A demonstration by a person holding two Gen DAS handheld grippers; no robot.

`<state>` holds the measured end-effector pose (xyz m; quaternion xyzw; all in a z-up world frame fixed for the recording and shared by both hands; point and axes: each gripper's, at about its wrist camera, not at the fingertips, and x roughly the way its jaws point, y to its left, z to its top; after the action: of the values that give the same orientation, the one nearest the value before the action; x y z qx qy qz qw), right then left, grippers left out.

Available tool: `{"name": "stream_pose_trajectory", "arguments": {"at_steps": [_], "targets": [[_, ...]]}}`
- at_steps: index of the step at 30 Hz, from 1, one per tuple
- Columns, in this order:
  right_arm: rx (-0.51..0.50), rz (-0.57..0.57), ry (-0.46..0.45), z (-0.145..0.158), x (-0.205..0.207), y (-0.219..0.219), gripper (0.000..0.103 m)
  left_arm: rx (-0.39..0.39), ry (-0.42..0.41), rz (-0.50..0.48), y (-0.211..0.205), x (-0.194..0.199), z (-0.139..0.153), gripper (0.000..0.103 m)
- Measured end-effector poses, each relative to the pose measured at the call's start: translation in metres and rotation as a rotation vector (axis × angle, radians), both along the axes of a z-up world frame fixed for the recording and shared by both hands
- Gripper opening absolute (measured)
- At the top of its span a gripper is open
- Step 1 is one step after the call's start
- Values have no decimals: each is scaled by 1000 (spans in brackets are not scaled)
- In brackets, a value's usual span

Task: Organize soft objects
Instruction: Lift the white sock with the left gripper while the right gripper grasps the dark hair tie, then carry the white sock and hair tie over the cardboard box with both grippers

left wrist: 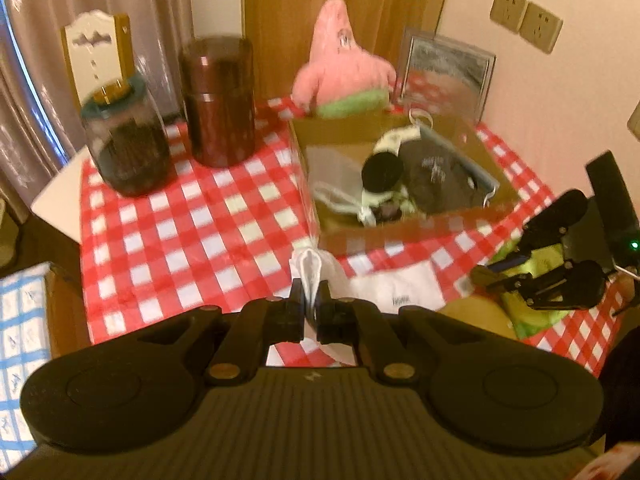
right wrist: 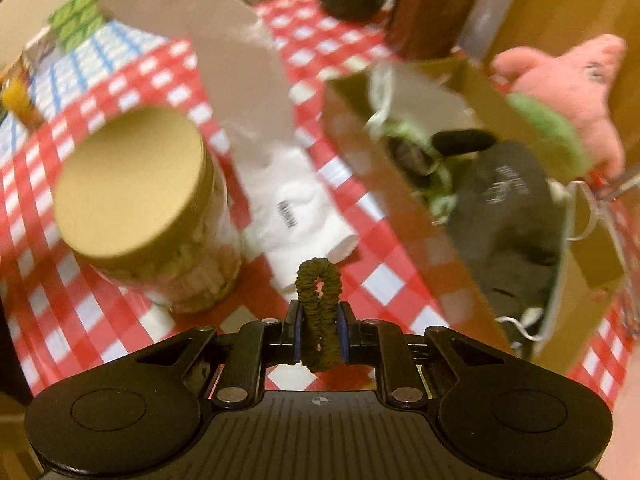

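Observation:
My left gripper (left wrist: 310,306) is shut on one end of a white sock (left wrist: 394,294), which trails off to the right over the checked cloth. In the right wrist view the same sock (right wrist: 296,208) stretches up toward the top left. A dark olive hair tie (right wrist: 320,312) stands upright, with my right gripper (right wrist: 320,334) shut on it. A cardboard box (left wrist: 400,226) just beyond holds a black cloth (left wrist: 436,176), a white drawstring bag and a black-and-white plush. The right gripper (left wrist: 506,260) also shows right of the box's near corner.
A pink star plush (left wrist: 344,64) sits behind the box. Two dark jars (left wrist: 218,100) stand at the back left. A gold-lidded jar (right wrist: 132,184) stands close to the sock. A framed mirror (left wrist: 446,68) leans on the wall. The red checked tablecloth (left wrist: 180,240) ends at the left.

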<state>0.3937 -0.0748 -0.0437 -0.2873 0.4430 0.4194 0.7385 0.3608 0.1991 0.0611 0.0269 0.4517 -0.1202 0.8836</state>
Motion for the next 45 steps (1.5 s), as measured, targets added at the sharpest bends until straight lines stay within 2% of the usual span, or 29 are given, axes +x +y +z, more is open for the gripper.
{"name": "stream_pose_trajectory", "arguments": {"at_steps": [6,18,23,30,35,38,45], "targets": [[79,-76,-54,41,-15,-24,17,28,-82,2,-11,-11,50,4],[179,-199,-117,103,-38,-65,17,127,-155,-48,-57,-3,118,4],[193,-237,-139,114,-37,-84,17,161,-189,-51,-77,20,143,4],[217,-313,-155,118,-13,-106,17,188,-251,-53,-103,61,167,4],[251,-389,-154,118,13,-119,17,190,-273,-46,-118,89,166,4],[282,-428,-152,118,25,-126,17,185,-273,-37,-125,104,154,4],[315,-469,-152,107,42,-134,17,176,-184,-25,-136,137,79,4]]}}
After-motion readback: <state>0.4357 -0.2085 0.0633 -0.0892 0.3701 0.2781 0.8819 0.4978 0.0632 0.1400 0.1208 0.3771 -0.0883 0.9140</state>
